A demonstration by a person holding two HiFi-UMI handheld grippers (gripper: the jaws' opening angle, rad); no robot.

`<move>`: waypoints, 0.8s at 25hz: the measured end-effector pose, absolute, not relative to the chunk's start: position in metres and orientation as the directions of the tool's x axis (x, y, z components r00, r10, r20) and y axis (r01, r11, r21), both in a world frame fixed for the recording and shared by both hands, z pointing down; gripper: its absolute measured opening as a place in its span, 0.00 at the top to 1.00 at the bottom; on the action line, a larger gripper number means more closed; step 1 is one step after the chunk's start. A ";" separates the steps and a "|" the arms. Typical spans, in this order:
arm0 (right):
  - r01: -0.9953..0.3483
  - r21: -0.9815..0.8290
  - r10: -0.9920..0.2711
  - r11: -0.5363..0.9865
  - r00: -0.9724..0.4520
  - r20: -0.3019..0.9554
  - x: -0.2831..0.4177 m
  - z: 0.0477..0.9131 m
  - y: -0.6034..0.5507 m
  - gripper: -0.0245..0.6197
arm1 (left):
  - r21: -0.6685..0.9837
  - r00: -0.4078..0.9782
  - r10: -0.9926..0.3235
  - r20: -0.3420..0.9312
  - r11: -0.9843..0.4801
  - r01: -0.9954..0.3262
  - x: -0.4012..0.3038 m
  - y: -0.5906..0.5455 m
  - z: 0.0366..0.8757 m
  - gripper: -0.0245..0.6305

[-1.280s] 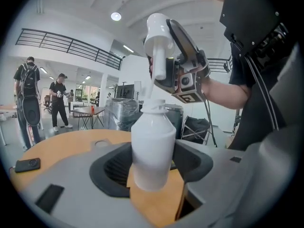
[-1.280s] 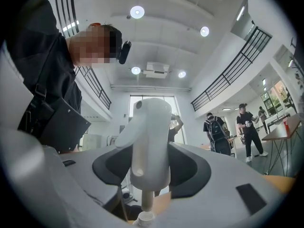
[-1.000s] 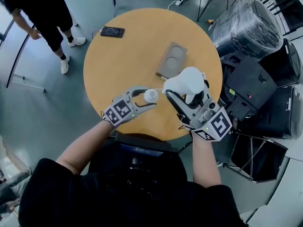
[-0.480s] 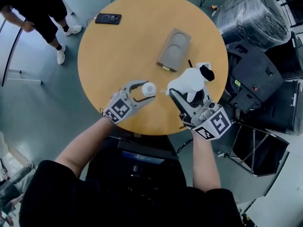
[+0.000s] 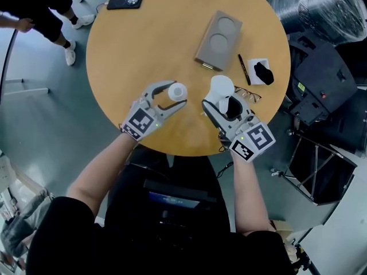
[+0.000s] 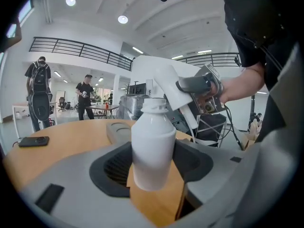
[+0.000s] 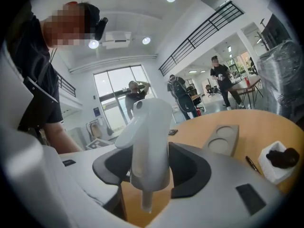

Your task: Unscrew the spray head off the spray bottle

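Head view: I see the round wooden table (image 5: 143,44), with both grippers over its near edge. The left gripper (image 5: 174,94) is clamped on the white spray bottle (image 5: 178,90), pads pressed against the body, neck upright and uncapped. The right gripper (image 5: 225,105) grips the white spray head (image 5: 220,88), its jaws set fairly wide around the lower part. Bottle and spray head are apart, side by side and near each other. A grey tray (image 5: 218,40) with two round recesses lies further out. A phone (image 5: 124,2), a white block (image 5: 261,72) carrying a black object and a pen (image 5: 243,69) also lie on the table. Only the left gripper view shows the bare threaded neck. Only the right gripper view shows the short tube under the spray head. I cannot tell whether the bottle base touches the table.
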State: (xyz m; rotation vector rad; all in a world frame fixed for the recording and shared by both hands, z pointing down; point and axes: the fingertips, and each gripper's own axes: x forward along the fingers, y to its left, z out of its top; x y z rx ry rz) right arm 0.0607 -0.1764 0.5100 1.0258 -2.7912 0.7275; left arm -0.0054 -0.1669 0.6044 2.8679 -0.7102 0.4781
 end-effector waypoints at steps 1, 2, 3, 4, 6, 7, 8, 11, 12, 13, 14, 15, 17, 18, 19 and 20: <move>-0.635 -0.416 -0.589 0.651 -0.768 0.251 0.060 0.523 -0.176 0.58 | 0.067 0.837 -0.430 0.340 -0.876 -0.477 -0.006 -0.169 0.610 0.50; -0.642 -0.427 -0.587 0.637 -0.763 0.271 0.060 0.537 -0.177 0.58 | 0.067 0.836 -0.430 0.340 -0.876 -0.477 -0.007 -0.170 0.616 0.50; -0.647 -0.437 -0.584 0.624 -0.759 0.290 0.060 0.552 -0.178 0.58 | 0.065 0.836 -0.430 0.339 -0.876 -0.477 -0.008 -0.173 0.623 0.50; -0.653 -0.445 -0.580 0.613 -0.754 0.309 0.061 0.567 -0.180 0.58 | 0.062 0.837 -0.431 0.338 -0.877 -0.477 -0.007 -0.176 0.631 0.50; -0.668 -0.451 -0.570 0.592 -0.742 0.351 0.064 0.601 -0.187 0.58 | 0.056 0.837 -0.435 0.331 -0.877 -0.478 -0.003 -0.186 0.650 0.50; -0.676 -0.453 -0.565 0.581 -0.736 0.374 0.066 0.618 -0.191 0.58 | 0.052 0.837 -0.437 0.328 -0.877 -0.478 -0.001 -0.191 0.659 0.50; -0.684 -0.457 -0.558 0.569 -0.729 0.396 0.067 0.635 -0.194 0.58 | 0.050 0.837 -0.439 0.327 -0.876 -0.479 0.001 -0.195 0.669 0.50; -0.701 -0.480 -0.529 0.528 -0.714 0.459 0.065 0.680 -0.195 0.58 | 0.057 0.836 -0.433 0.337 -0.877 -0.478 0.005 -0.197 0.695 0.50; -0.705 -0.486 -0.520 0.517 -0.710 0.476 0.064 0.693 -0.194 0.58 | 0.059 0.834 -0.430 0.345 -0.877 -0.477 0.006 -0.197 0.704 0.50; -0.706 -0.493 -0.509 0.508 -0.708 0.489 0.063 0.705 -0.195 0.58 | 0.062 0.833 -0.430 0.350 -0.876 -0.478 0.006 -0.199 0.712 0.50; -0.705 -0.501 -0.498 0.501 -0.709 0.500 0.062 0.717 -0.195 0.58 | 0.068 0.830 -0.432 0.353 -0.873 -0.483 0.006 -0.200 0.719 0.50; -0.703 -0.511 -0.485 0.495 -0.711 0.508 0.060 0.727 -0.195 0.58 | 0.075 0.827 -0.435 0.355 -0.869 -0.489 0.005 -0.202 0.725 0.50; -0.700 -0.525 -0.462 0.483 -0.714 0.527 0.057 0.742 -0.193 0.58 | 0.081 0.823 -0.438 0.361 -0.865 -0.496 0.003 -0.204 0.733 0.50; -0.701 -0.530 -0.451 0.477 -0.713 0.537 0.055 0.749 -0.193 0.58 | 0.082 0.823 -0.436 0.364 -0.865 -0.495 0.003 -0.205 0.736 0.50; -0.701 -0.534 -0.440 0.473 -0.713 0.546 0.053 0.755 -0.192 0.58 | 0.082 0.823 -0.433 0.367 -0.866 -0.493 0.003 -0.206 0.738 0.50; -0.701 -0.538 -0.431 0.469 -0.713 0.553 0.052 0.760 -0.191 0.58 | 0.081 0.823 -0.431 0.371 -0.867 -0.491 0.003 -0.206 0.741 0.50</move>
